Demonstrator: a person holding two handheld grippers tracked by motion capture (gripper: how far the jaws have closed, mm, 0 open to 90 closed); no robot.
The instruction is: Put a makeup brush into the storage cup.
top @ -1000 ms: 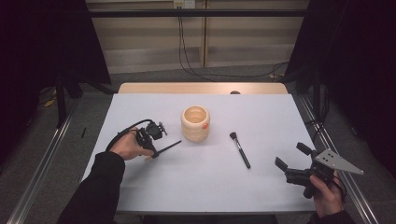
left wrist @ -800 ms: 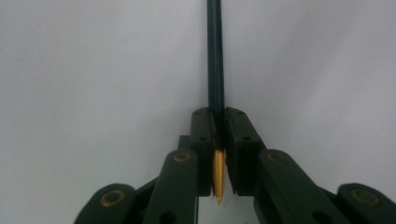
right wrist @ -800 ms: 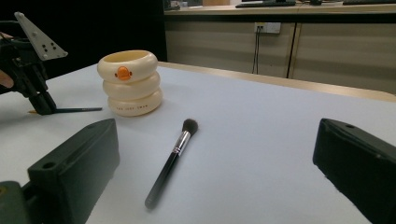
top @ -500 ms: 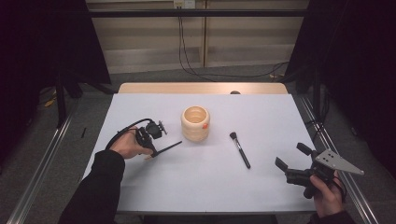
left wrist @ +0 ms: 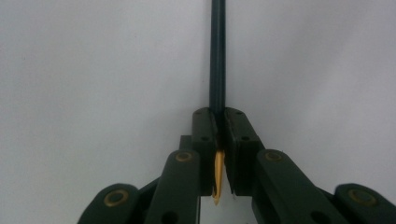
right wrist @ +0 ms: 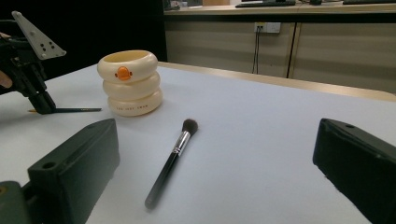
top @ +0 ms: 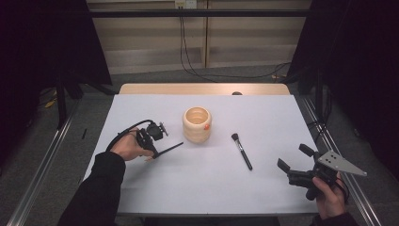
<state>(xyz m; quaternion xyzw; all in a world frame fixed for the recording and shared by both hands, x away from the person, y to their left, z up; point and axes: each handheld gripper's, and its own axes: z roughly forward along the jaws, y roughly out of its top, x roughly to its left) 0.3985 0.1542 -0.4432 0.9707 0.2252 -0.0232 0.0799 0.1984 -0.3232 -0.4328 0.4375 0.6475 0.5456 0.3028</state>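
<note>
I am holding the left gripper (top: 156, 149) low over the white table (top: 197, 188), and its jaws are clamping a thin dark pencil-like stick (left wrist: 217, 56) — the shaft is running straight out ahead of the pads, lying along the tabletop, while its gold-coloured end (left wrist: 218, 175) is pointing back between the jaws toward my hand. The cream ringed cup (top: 196, 124) is standing upright just beyond the stick's far tip, slightly to one side of it, not touching it. I am keeping the right gripper (top: 294, 162) near the table's edge with its jaws spread wide and nothing between them — the black makeup brush (right wrist: 170, 161) is lying flat ahead of those jaws, bristles pointing away from them, and the cup is standing farther off.
</note>
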